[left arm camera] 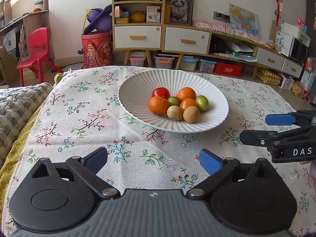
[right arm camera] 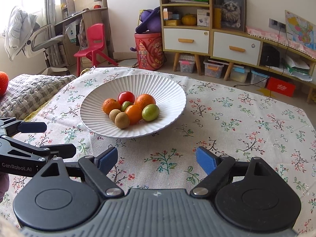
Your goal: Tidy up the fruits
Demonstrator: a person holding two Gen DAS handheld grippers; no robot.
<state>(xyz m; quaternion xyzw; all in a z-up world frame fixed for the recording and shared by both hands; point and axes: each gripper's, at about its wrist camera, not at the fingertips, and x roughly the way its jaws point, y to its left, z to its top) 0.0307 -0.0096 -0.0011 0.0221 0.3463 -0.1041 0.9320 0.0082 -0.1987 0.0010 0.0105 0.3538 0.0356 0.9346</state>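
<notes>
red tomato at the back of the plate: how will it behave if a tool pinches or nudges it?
The red tomato looks smooth and glossy, so probably slippery between the pads. It is round and leans on neighbouring fruit in the white plate, so a nudge would likely roll it. Likely soft; squeeze gently.

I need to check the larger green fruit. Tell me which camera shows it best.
Right wrist view: the larger green fruit sits at the pile's near edge, unobstructed. The left wrist view shows it partly behind the tan fruit.

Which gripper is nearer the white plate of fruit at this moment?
Neither clearly; both hang back over the cloth, open and empty. The left gripper faces the white plate from its near-left side, the right gripper from its near-right.
</notes>
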